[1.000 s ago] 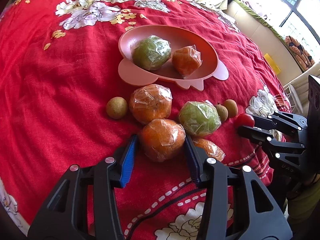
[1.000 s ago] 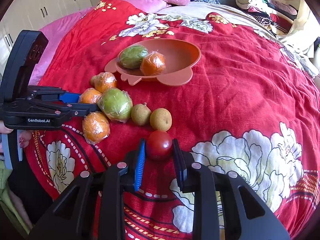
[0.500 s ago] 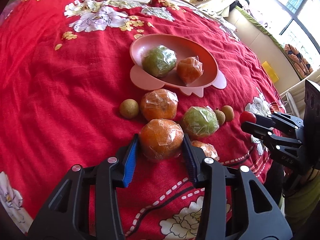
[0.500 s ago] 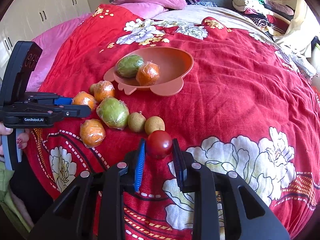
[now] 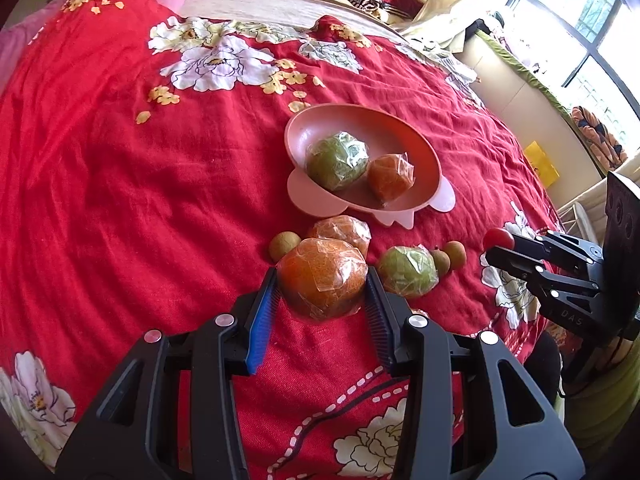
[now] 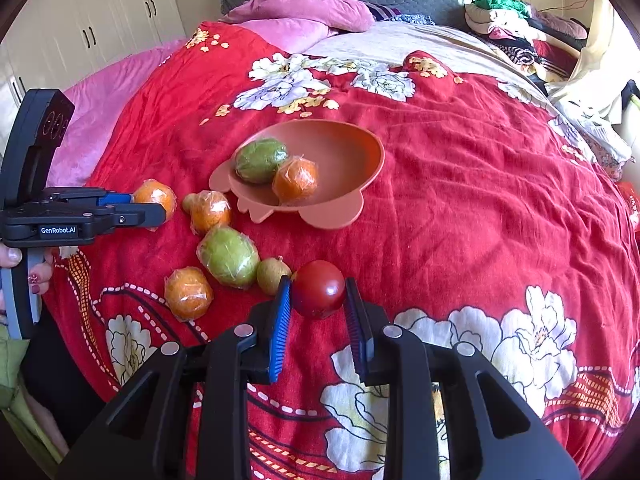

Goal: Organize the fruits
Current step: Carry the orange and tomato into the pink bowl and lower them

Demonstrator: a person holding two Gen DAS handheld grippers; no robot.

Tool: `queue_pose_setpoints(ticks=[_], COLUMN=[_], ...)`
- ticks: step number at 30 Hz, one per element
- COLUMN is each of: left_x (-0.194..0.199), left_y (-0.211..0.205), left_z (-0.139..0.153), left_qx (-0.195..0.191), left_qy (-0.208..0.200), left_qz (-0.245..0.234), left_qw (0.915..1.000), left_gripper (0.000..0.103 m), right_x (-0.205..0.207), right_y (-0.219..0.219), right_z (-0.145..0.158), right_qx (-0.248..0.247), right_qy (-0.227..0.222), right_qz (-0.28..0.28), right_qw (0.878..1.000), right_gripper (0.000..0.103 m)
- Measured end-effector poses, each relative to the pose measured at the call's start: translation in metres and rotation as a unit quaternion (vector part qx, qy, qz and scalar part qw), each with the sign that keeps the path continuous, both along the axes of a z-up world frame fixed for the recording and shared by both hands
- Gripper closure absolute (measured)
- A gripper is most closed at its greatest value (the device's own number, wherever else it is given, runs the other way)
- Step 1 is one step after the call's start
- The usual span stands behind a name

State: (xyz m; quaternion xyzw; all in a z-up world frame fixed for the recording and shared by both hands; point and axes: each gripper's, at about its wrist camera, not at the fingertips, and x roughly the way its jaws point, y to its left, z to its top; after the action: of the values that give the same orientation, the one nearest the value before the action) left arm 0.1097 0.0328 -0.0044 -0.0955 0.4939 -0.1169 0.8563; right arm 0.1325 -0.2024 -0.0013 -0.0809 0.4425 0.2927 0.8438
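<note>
My left gripper [image 5: 322, 280] is shut on a plastic-wrapped orange [image 5: 322, 276] and holds it just above the red bedspread. My right gripper [image 6: 318, 292] is shut on a red tomato [image 6: 319, 288], also raised off the cloth. The pink plate [image 5: 400, 140] lies beyond both, holding a wrapped green fruit [image 5: 336, 160] and a wrapped orange [image 5: 390, 176]. Between plate and grippers lie another wrapped orange [image 5: 344, 232], a wrapped green fruit [image 6: 228, 256], one more wrapped orange [image 6: 188, 292] and small brown fruits [image 5: 283, 245] [image 6: 272, 274]. In the right wrist view the left gripper [image 6: 156, 206] shows at the left edge.
The fruits rest on a red flowered bedspread [image 6: 480, 200] over a bed. Pink pillows [image 6: 304, 8] and a grey headboard stand at the far end, with folded clothes [image 6: 520, 28] at the far right. A hand [image 6: 24, 272] grips the left tool's handle.
The left gripper has closed on the nearest wrapped orange and risen with it, off the bedspread. The right gripper has kept still with the tomato in it.
</note>
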Motion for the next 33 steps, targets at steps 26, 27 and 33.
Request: queue_pose_setpoints(ticks=[26, 27, 33], left_x=[0.063, 0.065, 0.075], left_y=[-0.044, -0.045, -0.048], left_z=[-0.001, -0.002, -0.008], left_qx=[0.012, 0.013, 0.022], left_qy=[0.004, 0.005, 0.011], left_qz=[-0.041, -0.043, -0.047], left_qw=[0.9991, 0.9990, 0.9986], left_gripper=[0.069, 0.069, 0.069], right_x=[0.048, 0.050, 0.057], right_y=[0.012, 0.013, 0.017], right_z=[0.019, 0.018, 0.016], right_qx=[0.009, 0.009, 0.008], right_qy=[-0.023, -0.022, -0.020], right_qz=[0.002, 0.002, 0.007], right_qw=[1.000, 1.000, 1.000], right_gripper=[0.078, 0.078, 0.078])
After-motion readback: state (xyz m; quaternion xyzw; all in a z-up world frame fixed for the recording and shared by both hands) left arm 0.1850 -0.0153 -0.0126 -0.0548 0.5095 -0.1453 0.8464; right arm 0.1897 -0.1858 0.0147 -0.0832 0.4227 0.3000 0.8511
